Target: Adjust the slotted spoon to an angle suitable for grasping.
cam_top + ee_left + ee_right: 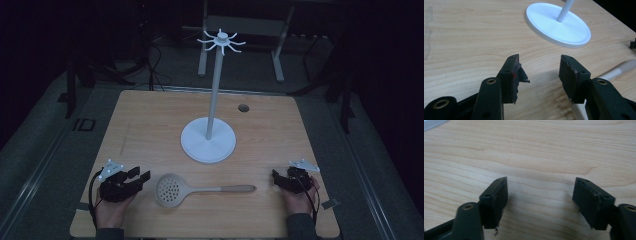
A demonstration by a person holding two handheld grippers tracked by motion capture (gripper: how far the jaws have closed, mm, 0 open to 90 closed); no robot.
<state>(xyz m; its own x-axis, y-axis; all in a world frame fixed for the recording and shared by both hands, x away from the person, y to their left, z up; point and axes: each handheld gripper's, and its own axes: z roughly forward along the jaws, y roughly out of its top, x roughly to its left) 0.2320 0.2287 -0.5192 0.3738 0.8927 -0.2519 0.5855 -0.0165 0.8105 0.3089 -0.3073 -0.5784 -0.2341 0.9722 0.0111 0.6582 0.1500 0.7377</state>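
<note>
From above, a wooden table [150, 115] carries a white stand [208, 140] with hooks on top of its pole. A slotted spoon [185, 190] lies flat near the front edge, between the left gripper [141, 176] and the right gripper [276, 176], both resting on the table with jaws spread. In the left gripper view, the jaws stand apart over bare wood, with the stand's base [559, 23] ahead and the spoon's handle [621, 68] just to the right. In the right gripper view, the jaws gape wide over bare table [536, 152].
</note>
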